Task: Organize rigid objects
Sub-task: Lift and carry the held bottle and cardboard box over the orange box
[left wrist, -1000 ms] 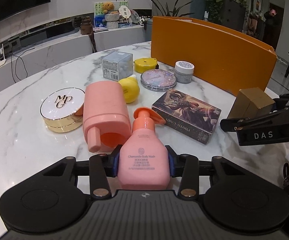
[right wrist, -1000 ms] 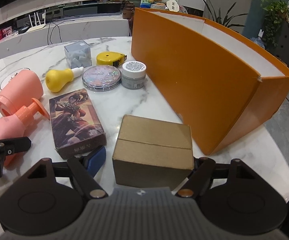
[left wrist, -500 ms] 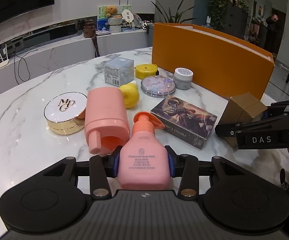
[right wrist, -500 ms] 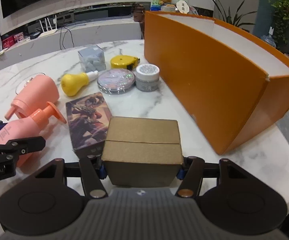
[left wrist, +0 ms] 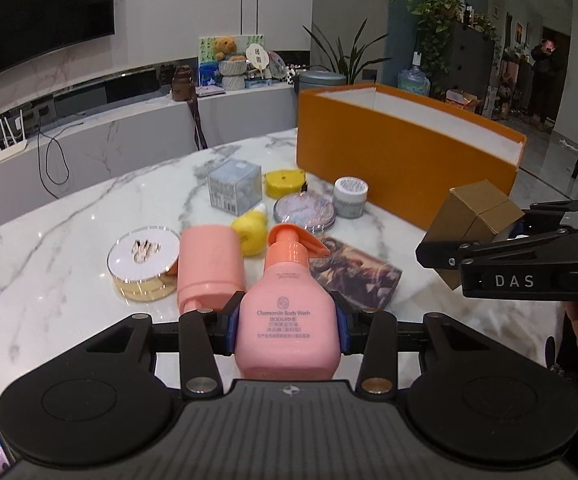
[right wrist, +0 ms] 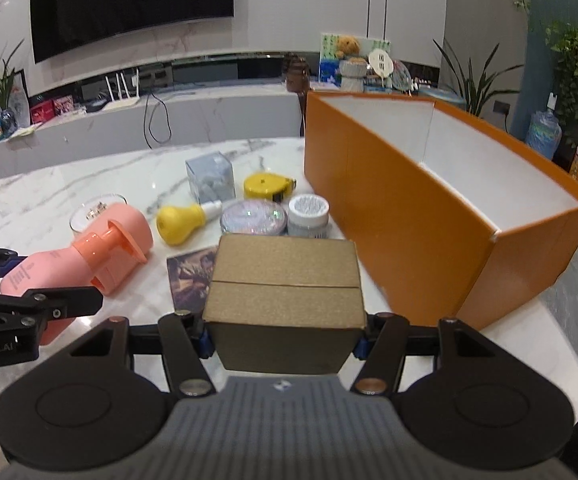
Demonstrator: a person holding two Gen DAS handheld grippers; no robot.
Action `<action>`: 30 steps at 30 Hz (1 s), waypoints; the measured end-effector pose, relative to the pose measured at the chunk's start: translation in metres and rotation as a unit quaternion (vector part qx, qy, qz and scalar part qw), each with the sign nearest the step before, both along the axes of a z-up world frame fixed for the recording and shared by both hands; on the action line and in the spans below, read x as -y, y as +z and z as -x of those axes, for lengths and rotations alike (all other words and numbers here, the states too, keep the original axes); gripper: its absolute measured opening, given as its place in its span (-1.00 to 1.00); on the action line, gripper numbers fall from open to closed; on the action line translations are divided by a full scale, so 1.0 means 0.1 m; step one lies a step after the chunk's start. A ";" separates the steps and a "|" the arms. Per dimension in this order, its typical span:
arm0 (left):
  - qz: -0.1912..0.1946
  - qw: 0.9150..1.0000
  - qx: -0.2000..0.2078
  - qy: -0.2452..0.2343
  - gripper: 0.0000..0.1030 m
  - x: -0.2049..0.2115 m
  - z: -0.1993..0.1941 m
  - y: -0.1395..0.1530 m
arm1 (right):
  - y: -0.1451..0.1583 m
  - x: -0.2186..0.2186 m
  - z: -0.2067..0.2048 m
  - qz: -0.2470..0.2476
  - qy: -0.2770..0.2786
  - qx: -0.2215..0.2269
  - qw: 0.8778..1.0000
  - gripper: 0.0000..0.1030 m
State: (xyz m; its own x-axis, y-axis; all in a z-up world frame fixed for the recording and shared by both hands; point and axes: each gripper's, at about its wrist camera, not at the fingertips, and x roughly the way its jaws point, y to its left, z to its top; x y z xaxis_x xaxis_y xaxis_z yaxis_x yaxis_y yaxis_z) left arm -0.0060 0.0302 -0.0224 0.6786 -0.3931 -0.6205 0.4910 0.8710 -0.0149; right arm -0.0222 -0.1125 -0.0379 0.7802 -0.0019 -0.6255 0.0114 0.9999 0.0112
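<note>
A pink body wash bottle (left wrist: 285, 292) with an orange pump stands between the pads of my left gripper (left wrist: 287, 322), which is shut on it and holds it above the marble table (left wrist: 69, 220). My right gripper (right wrist: 283, 332) is shut on a brown cardboard box (right wrist: 285, 276), raised off the table. In the left wrist view that box (left wrist: 473, 212) hangs at the right, tilted, in the right gripper's fingers (left wrist: 449, 256). The open orange box (right wrist: 409, 208) with a white inside stands behind and to the right.
On the table lie a pink cylinder (left wrist: 209, 264), a gold compact (left wrist: 143, 260), a yellow bulb-shaped bottle (left wrist: 251, 230), a picture card box (left wrist: 357, 276), a round tin (left wrist: 304, 210), a small jar (left wrist: 350, 196), a yellow tape measure (left wrist: 283, 182) and a clear cube (left wrist: 235, 186).
My right gripper's jaws came together onto the cardboard box and lifted it off the table. My left gripper rose with the pink bottle in it.
</note>
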 end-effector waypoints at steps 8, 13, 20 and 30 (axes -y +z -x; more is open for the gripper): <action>-0.002 1.000 0.024 -0.001 -0.04 0.18 0.01 0.32 | 0.24 0.09 0.09 -0.010 0.013 0.033 0.999 0.15; 0.009 0.999 0.040 -0.008 -0.04 0.37 -0.04 0.57 | 0.44 0.24 0.09 -0.020 0.011 0.061 0.998 0.15; 0.021 0.997 0.060 -0.039 -0.04 0.76 -0.13 0.81 | 0.72 0.61 0.06 -0.018 -0.017 0.099 0.995 0.15; 0.033 0.993 0.065 -0.088 -0.04 1.30 -0.36 0.91 | 1.01 1.19 -0.01 -0.005 -0.055 0.130 0.990 0.15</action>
